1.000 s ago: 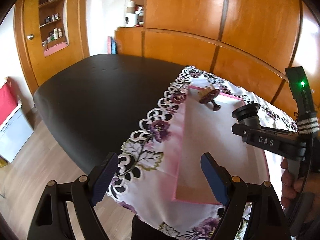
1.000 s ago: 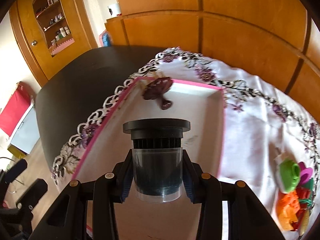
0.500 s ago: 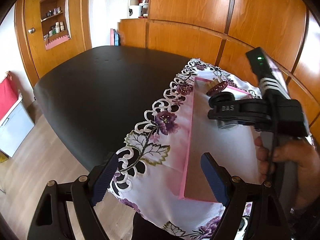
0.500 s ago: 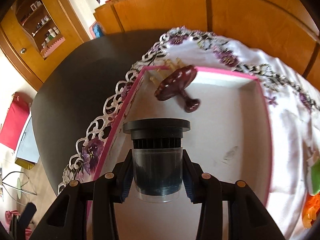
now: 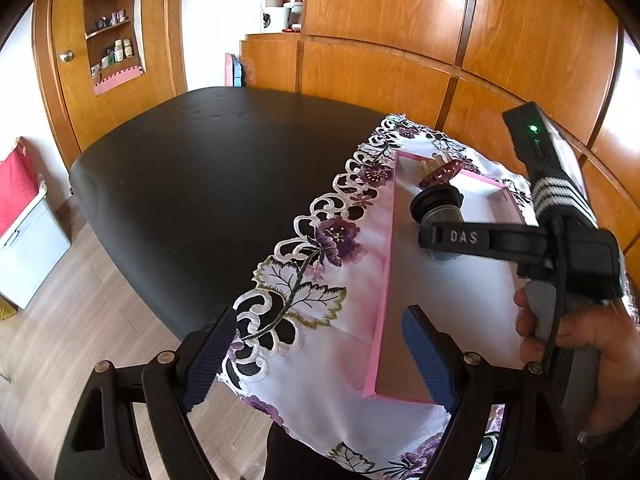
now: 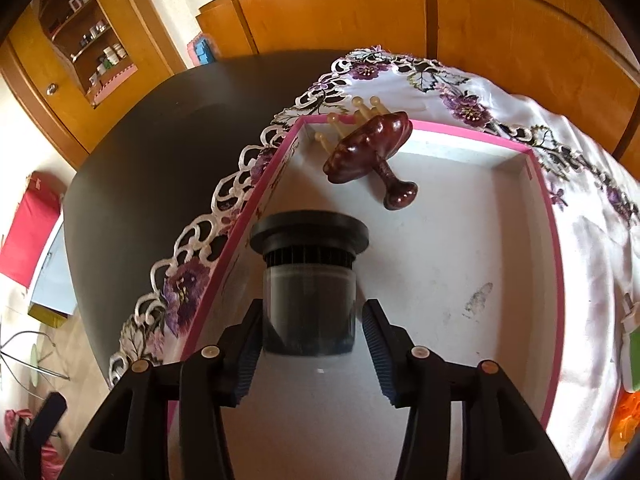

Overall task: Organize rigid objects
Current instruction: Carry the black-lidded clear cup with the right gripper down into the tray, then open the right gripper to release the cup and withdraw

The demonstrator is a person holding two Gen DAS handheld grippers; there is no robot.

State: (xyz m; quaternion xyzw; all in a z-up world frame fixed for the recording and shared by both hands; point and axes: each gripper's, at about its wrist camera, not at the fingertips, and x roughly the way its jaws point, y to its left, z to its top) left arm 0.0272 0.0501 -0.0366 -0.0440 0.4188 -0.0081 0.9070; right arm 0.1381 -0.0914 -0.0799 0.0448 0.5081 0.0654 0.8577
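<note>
Jar (image 6: 309,280) with black lid lies in the pink tray (image 6: 544,216) at frame centre, right hand-held gripper (image 6: 310,342) released around it; left hand-held gripper (image 5: 320,354) spread, empty

1 jar (image 6: 309,280), 1 wooden massager (image 6: 370,150), 1 pink-rimmed tray (image 6: 538,216).

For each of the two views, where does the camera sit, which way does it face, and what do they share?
Left wrist: behind the open left gripper, facing the tray's near corner; the person's hand shows.
Right wrist: behind the right gripper, looking down into the tray; jaws apart beside the black-capped container.
Shared: tray, container, wooden massager, embroidered cloth.
</note>
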